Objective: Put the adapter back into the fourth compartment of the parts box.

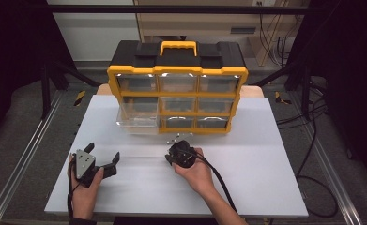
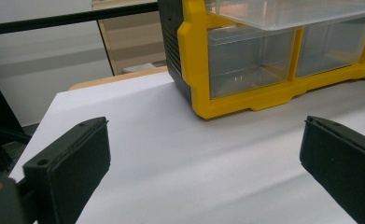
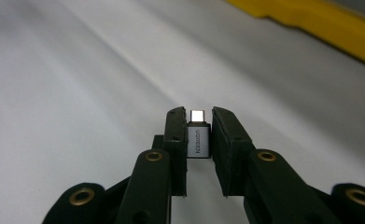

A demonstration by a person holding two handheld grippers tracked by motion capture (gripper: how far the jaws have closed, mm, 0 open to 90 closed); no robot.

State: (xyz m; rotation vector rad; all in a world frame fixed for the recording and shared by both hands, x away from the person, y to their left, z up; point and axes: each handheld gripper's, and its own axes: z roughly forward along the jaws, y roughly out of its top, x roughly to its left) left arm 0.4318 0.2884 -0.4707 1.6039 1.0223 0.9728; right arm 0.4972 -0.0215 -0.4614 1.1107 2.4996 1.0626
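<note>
A small grey USB adapter (image 3: 198, 140) with a metal plug at its tip sits between the pads of my right gripper (image 3: 198, 113), which is shut on it just above the white table. In the high view the right gripper (image 1: 178, 150) points down at the table's middle, in front of the organiser. My left gripper (image 1: 104, 151) rests at the front left, jaws wide open with nothing between them; its own view shows the left gripper (image 2: 207, 128) aimed at the organiser's lower left corner.
A yellow and black drawer organiser (image 1: 177, 91) with clear drawers stands at the back of the white table (image 1: 265, 178). One clear drawer (image 1: 136, 123) on its left side is pulled out. A few small shiny parts (image 1: 173, 139) lie in front of it.
</note>
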